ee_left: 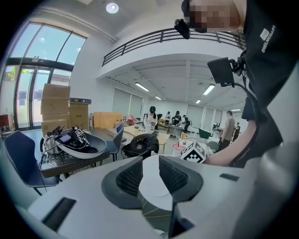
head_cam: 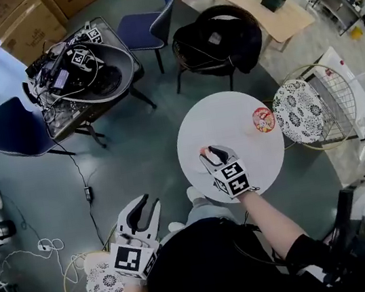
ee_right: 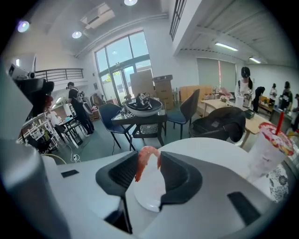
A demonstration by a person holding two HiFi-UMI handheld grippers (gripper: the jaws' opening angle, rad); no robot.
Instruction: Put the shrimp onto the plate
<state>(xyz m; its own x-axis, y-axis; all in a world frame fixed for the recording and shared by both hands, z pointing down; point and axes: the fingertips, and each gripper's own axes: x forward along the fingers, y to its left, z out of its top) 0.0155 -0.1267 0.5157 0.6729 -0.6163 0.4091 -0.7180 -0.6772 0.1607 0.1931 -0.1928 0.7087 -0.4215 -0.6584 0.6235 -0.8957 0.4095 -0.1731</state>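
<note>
Scanning from the left of the round white table (head_cam: 245,108), I see a blue chair (head_cam: 18,130) well away from it. Nearer is a black side table (head_cam: 61,116) bearing a grey dish (head_cam: 120,55) heaped with cables and marker-cube gear. Low and left of the table sits a patterned stool (head_cam: 105,285) in a wire frame.

My left gripper (head_cam: 148,208) hangs off the table's left edge over the floor. Its jaws stand apart with nothing between them.

Behind the table is a second blue chair (head_cam: 146,24), then a black chair (head_cam: 217,40) draped in dark cloth. Further back to the right is a long wooden table (head_cam: 263,5). None of these reaches the tabletop.

On the near left part of the table, my right gripper (head_cam: 211,152) has its jaws closed on the shrimp (ee_right: 142,161), which curls pink between the pads. A white plate (ee_right: 148,196) lies on the table directly below the jaws, and I see nothing on it. I cannot tell whether the shrimp touches the plate.

Toward the table's right edge stands a cup (head_cam: 263,120) with a red printed lid and a straw, well apart from the plate. Its contents are hidden. Just beyond that edge is another patterned stool (head_cam: 298,111).
</note>
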